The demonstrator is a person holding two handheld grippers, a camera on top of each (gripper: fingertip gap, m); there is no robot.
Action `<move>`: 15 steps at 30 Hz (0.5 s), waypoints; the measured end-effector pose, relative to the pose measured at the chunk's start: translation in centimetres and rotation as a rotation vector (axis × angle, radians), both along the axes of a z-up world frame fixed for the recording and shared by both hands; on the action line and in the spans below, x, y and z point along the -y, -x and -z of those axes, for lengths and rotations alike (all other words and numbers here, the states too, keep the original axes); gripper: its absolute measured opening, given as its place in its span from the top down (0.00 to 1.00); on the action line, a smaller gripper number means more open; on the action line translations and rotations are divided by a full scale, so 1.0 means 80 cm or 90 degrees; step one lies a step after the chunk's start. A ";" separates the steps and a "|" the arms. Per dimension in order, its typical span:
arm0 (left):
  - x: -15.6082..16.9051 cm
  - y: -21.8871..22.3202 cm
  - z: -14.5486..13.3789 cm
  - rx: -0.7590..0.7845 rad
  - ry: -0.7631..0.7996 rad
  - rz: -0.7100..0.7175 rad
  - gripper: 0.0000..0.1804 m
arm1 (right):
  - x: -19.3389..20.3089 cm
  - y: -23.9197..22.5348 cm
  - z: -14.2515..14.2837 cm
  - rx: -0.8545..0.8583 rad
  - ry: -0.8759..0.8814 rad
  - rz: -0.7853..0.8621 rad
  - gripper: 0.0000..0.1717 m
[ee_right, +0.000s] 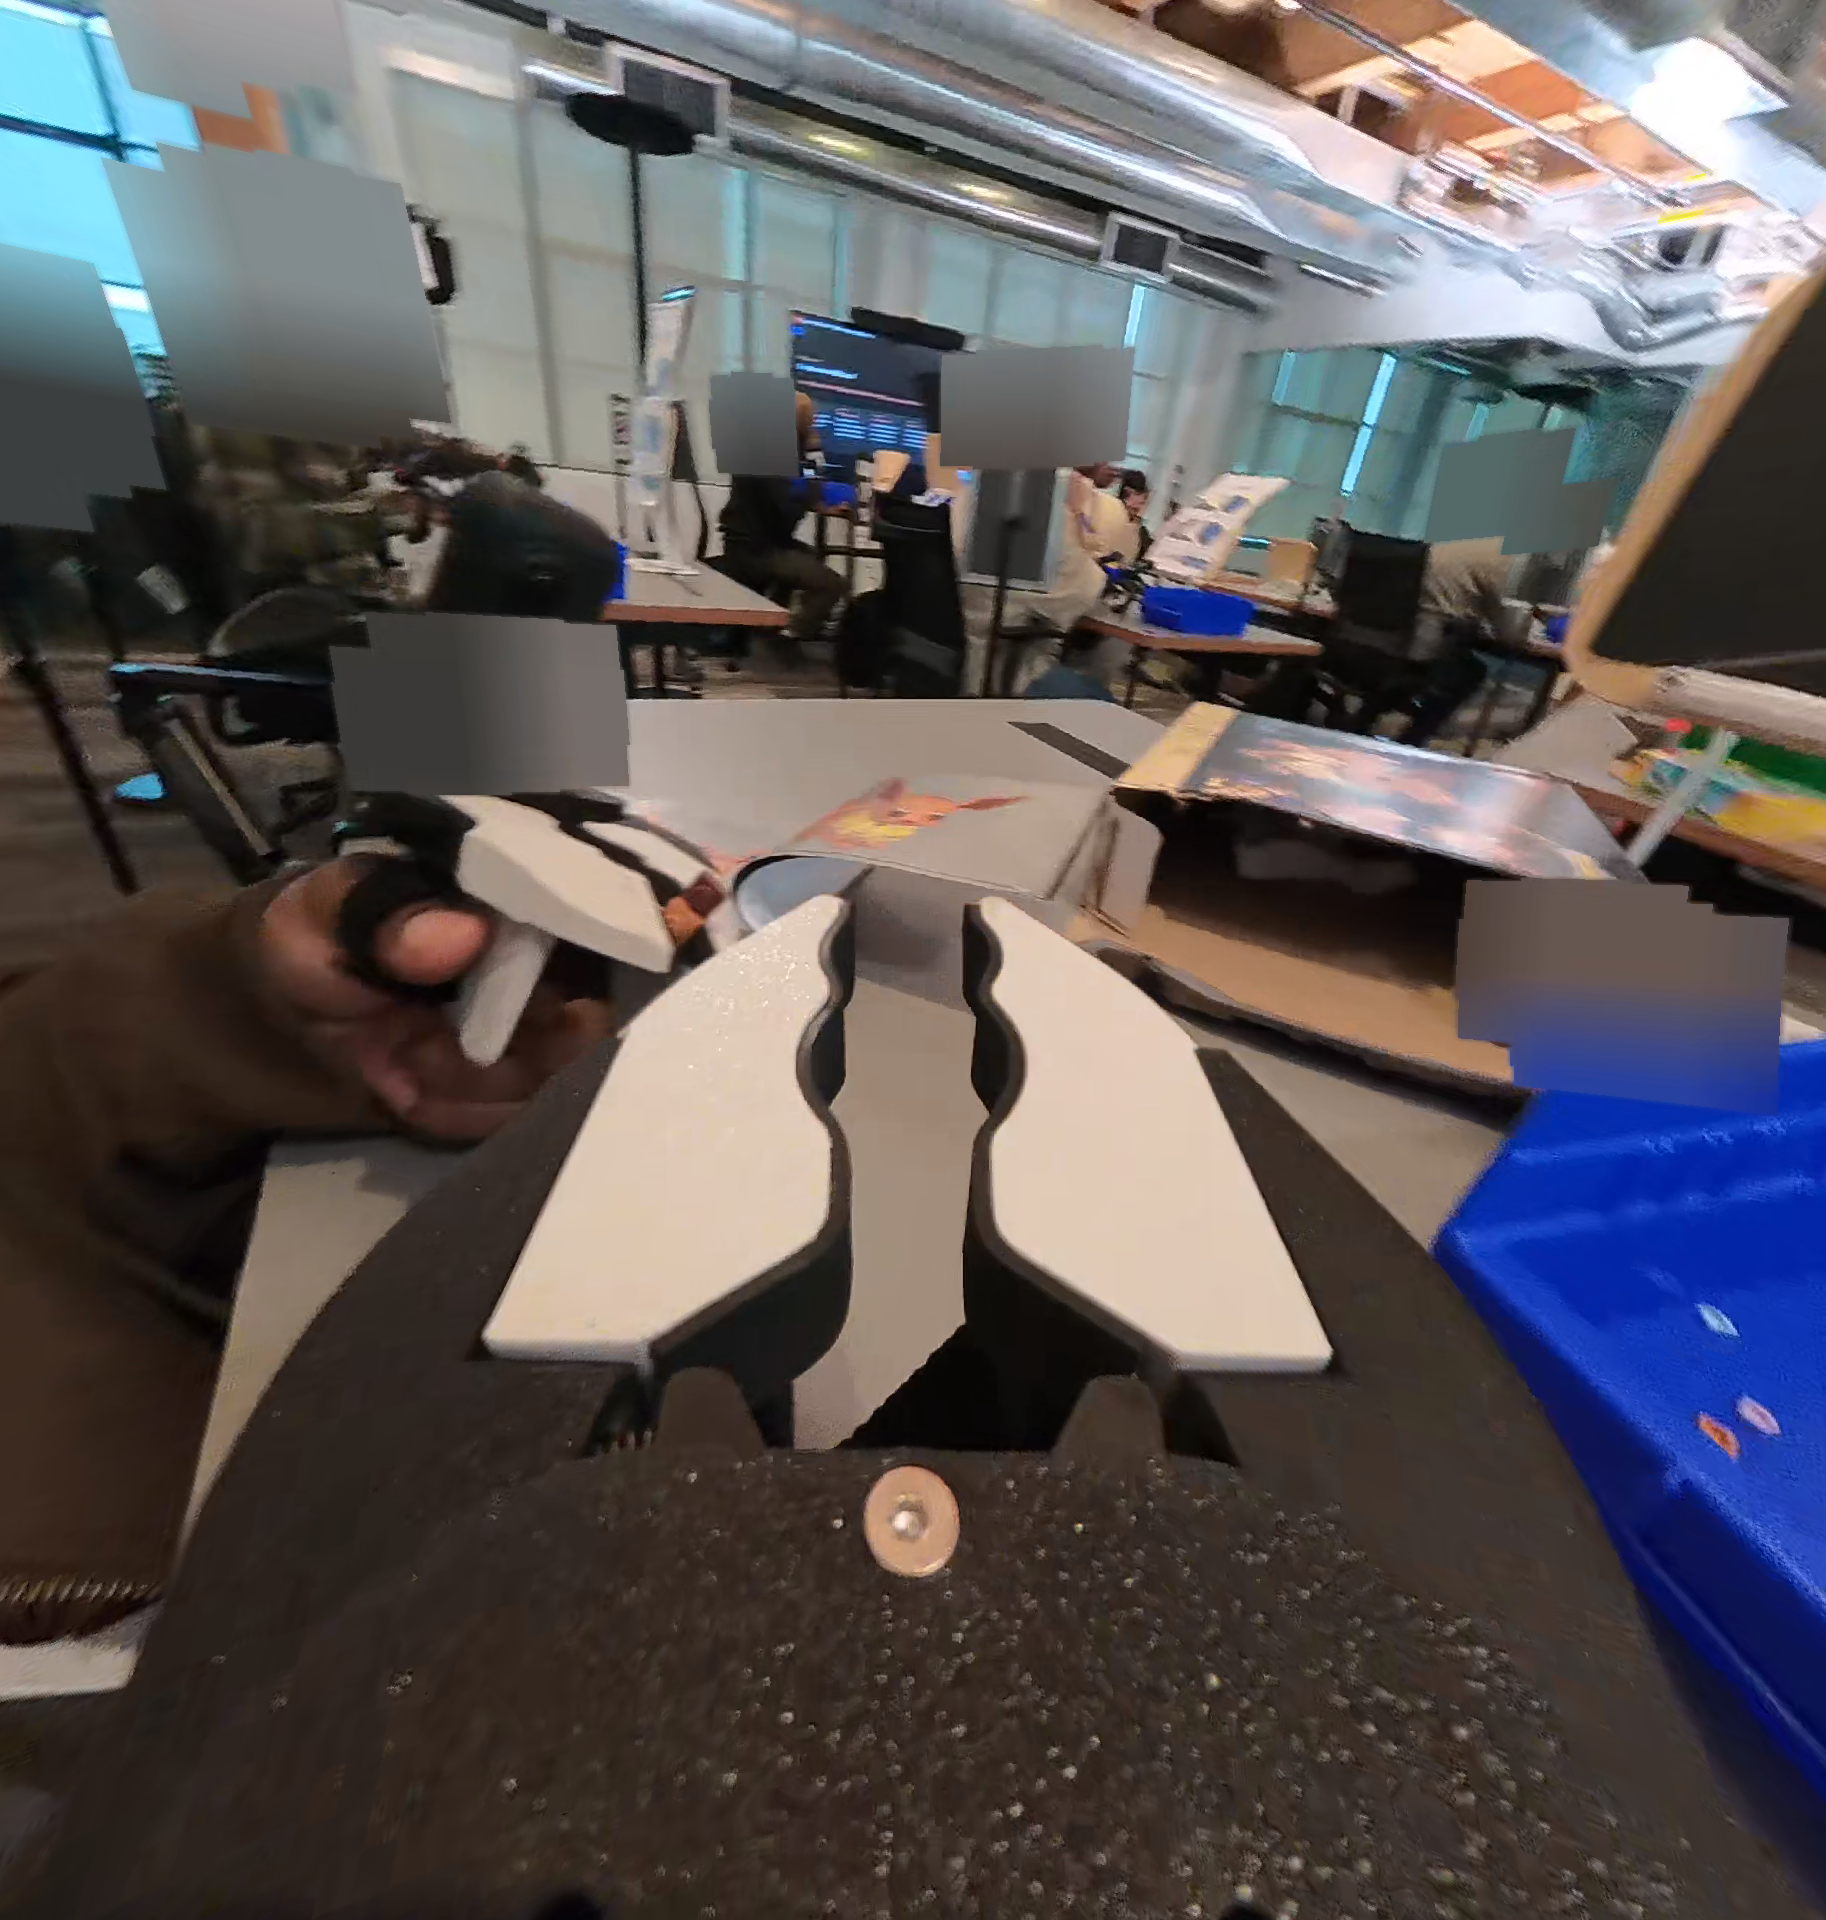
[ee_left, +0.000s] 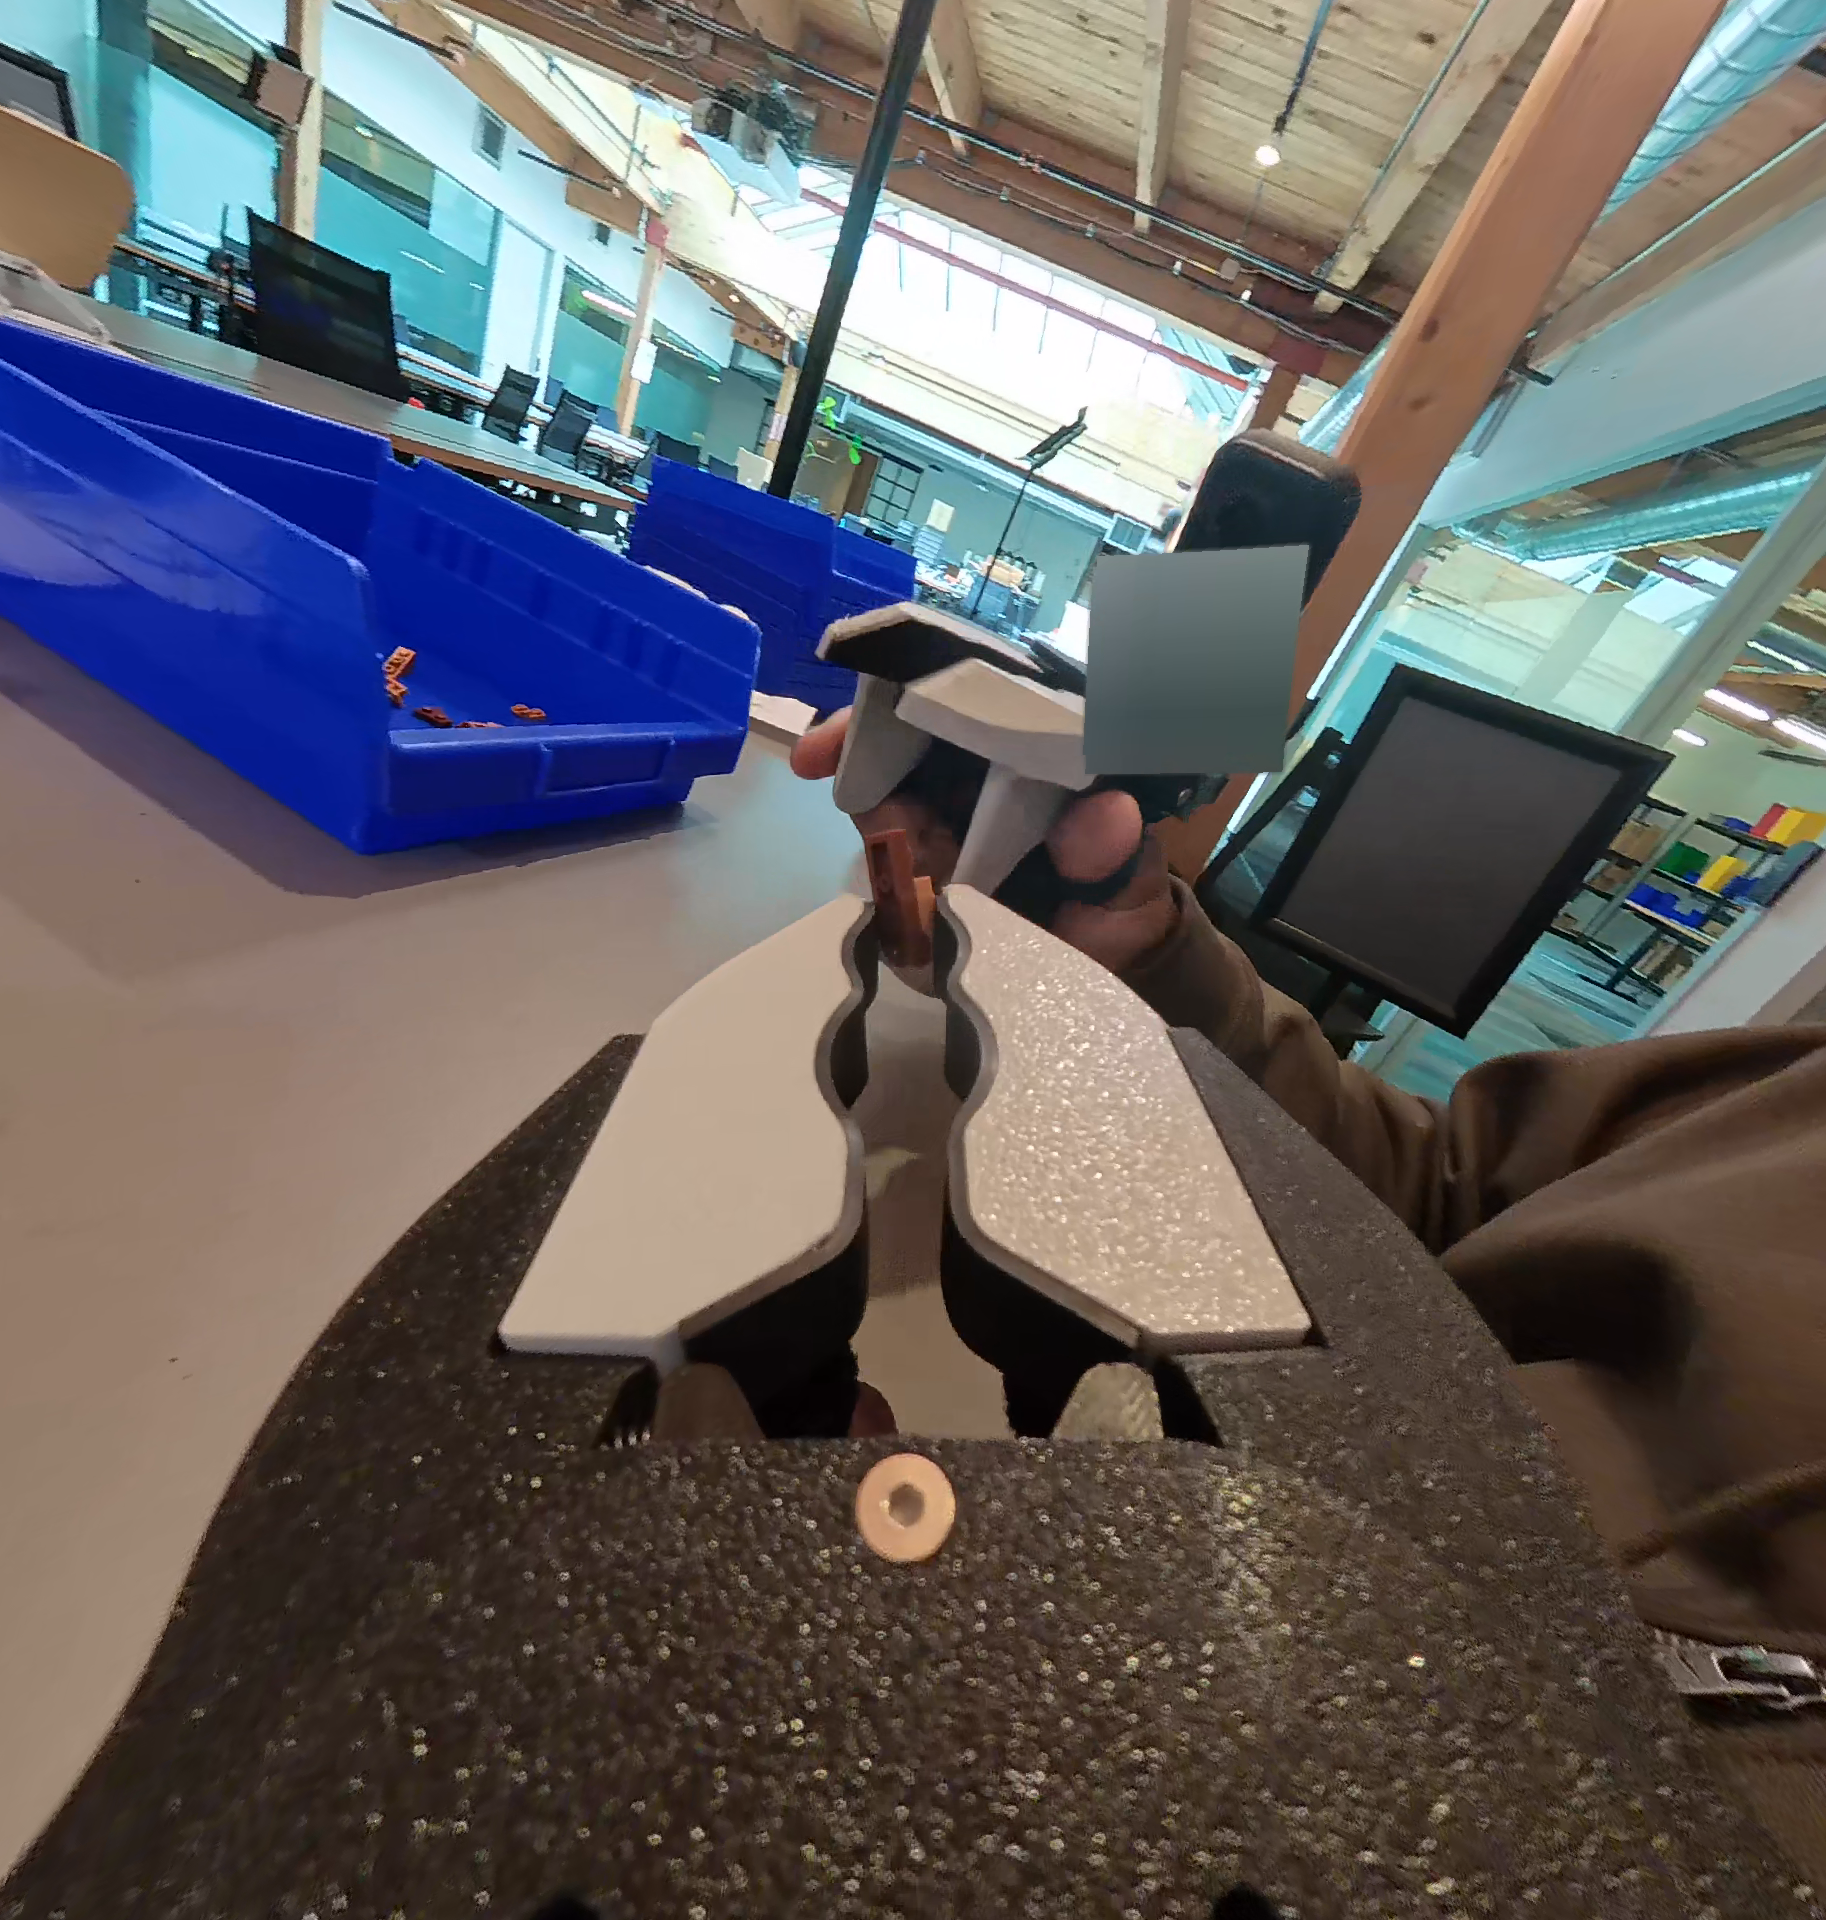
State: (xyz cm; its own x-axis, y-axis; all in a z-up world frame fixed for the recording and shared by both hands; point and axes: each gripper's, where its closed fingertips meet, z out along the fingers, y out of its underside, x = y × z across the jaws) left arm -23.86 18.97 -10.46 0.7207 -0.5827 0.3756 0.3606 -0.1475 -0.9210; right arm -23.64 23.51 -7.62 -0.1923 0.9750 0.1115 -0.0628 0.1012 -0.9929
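Left gripper [ee_left: 904, 914] clamped a small brown brick piece [ee_left: 901, 899] at its fingertips (above the grey table [ee_left: 265, 1039], near the blue bin [ee_left: 535, 748]), while right gripper [ee_right: 907, 914] stood apart, bare.

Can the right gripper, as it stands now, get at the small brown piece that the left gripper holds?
Probably yes. The right gripper is open with nothing between its fingers, and the brown piece sticks out past the left gripper's fingertips. In the left wrist view the two grippers are close, with nothing between them.
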 end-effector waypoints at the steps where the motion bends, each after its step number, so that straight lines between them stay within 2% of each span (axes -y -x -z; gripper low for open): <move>1: 0.002 -0.003 0.000 -0.004 0.000 0.010 0.95 | 0.008 0.000 0.000 0.000 -0.009 -0.018 0.89; 4: 0.001 -0.003 -0.001 -0.029 -0.013 -0.007 0.95 | 0.026 0.003 0.007 0.026 0.013 -0.072 0.89; 11: -0.003 -0.002 0.005 -0.210 -0.063 -0.100 0.95 | 0.048 0.012 0.022 0.090 0.139 -0.157 0.89; 15: -0.006 -0.003 0.011 -0.257 -0.060 -0.120 0.95 | 0.055 0.015 0.028 0.118 0.186 -0.188 0.89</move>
State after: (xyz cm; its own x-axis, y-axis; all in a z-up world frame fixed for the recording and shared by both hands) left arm -23.65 19.43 -11.38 0.8953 -0.4454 -0.0063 -0.0179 -0.0219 -0.9996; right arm -24.82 19.12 -9.89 -0.4578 0.8608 -0.2226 0.1353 -0.1800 -0.9743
